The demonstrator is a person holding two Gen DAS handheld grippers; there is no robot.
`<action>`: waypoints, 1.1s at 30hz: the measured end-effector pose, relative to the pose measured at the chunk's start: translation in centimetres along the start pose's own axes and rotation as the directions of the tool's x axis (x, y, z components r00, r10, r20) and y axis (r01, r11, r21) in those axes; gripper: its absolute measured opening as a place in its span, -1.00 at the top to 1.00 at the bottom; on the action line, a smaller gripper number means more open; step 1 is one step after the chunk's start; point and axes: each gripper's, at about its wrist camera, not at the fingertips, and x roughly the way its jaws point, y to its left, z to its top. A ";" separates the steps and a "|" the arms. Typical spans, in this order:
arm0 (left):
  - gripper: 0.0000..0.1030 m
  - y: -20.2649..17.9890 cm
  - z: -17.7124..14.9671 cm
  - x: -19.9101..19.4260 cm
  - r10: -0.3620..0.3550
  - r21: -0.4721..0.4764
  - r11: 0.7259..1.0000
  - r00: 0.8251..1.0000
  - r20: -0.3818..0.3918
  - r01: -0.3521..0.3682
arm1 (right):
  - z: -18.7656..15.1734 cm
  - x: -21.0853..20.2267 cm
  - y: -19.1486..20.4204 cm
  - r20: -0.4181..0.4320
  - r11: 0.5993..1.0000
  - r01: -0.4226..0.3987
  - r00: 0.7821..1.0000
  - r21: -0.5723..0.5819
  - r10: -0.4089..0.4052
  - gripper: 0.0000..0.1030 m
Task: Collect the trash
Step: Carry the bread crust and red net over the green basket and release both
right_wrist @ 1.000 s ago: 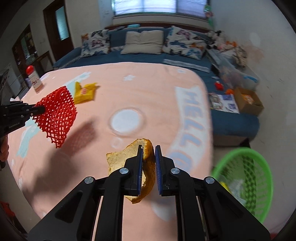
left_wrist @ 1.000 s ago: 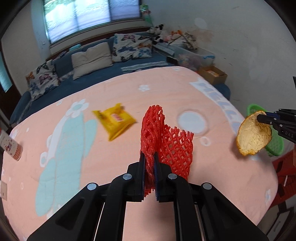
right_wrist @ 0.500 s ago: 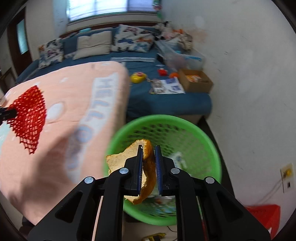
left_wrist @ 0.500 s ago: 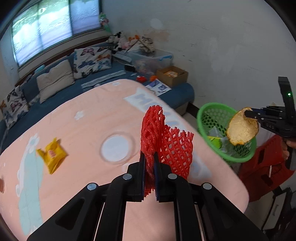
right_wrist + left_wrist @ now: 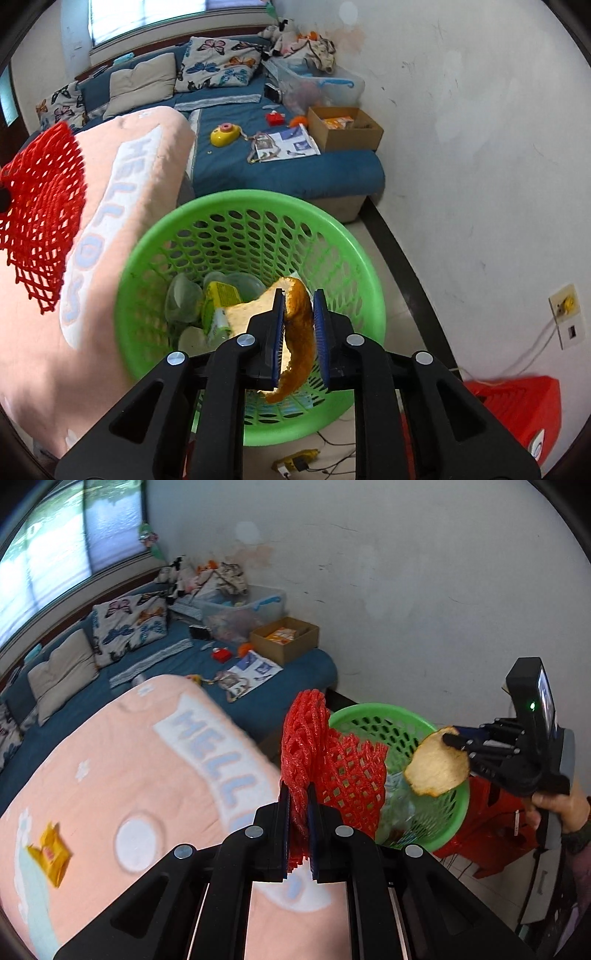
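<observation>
peel (image 5: pixel 295 325) sits between the blue pads of our right gripper (image 5: pixel 298 328), directly over the open mouth of the green basket (image 5: pixel 332 236); its jaws look a little apart here, and we cannot tell if they grip or have begun to let go. our left gripper (image 5: pixel 298 819) has its jaws clamped together on the red foam net (image 5: pixel 332 771), which hangs near the basket's rim, over the edge of the pink blanket (image 5: pixel 122 760). to drop the peel cleanly we'd spread the right jaws fully while holding level over the middle, above the bottles and wrappers already inside. we'd then bring the net across the rim before opening, since it is light and could drift. 1 yellow wrapper (image 5: pixel 50 853) lies on the blanket, well apart, yet to collect.
</observation>
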 end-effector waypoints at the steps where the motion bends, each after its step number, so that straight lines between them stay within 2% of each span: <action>1: 0.85 -0.4 0.2 0.2 -0.002 0.006 1.000 1.000 -0.001 0.002 | 0.0 0.1 0.0 -0.001 1.000 -0.003 1.000 0.001 0.003 0.64; 5: 0.84 -2.3 1.7 1.8 0.003 0.047 0.999 1.000 0.000 -0.003 | -0.1 -0.2 -0.5 0.009 1.000 -0.008 1.000 0.009 0.008 0.56; 11: 0.84 -3.9 3.1 4.4 -0.009 0.053 0.999 1.000 -0.020 0.010 | -0.7 -1.1 -1.4 0.027 1.000 -0.019 0.999 0.022 0.019 0.49; 16: 0.80 -4.7 3.3 6.4 -0.023 0.033 0.999 0.999 -0.036 0.024 | -1.5 -1.8 -1.7 0.039 0.999 -0.019 0.999 0.028 0.018 0.28; 19: 0.67 -5.1 3.2 7.3 -0.041 0.023 0.999 0.998 -0.042 0.042 | -1.8 -2.1 -2.0 0.042 0.999 -0.023 0.999 0.035 0.021 0.27; 20: 0.51 -5.2 3.0 7.5 -0.046 0.019 0.999 0.998 -0.048 0.047 | -1.8 -2.1 -2.0 0.042 0.999 -0.022 0.999 0.036 0.021 0.27; 25: 0.15 -5.3 2.4 8.2 -0.048 0.021 0.999 0.997 -0.054 0.050 | -2.0 -2.3 -2.4 0.044 0.999 -0.026 0.999 0.046 0.024 0.26; 29: 0.03 -4.7 1.9 7.8 -0.056 0.018 0.998 0.997 -0.044 0.057 | -2.0 -2.3 -2.4 0.045 0.998 -0.031 0.999 0.046 0.029 0.21; 33: 0.03 -3.8 1.3 6.9 -0.043 0.010 0.999 0.998 -0.038 0.043 | -1.8 -2.7 -1.7 0.053 0.999 -0.036 0.998 0.032 0.034 0.16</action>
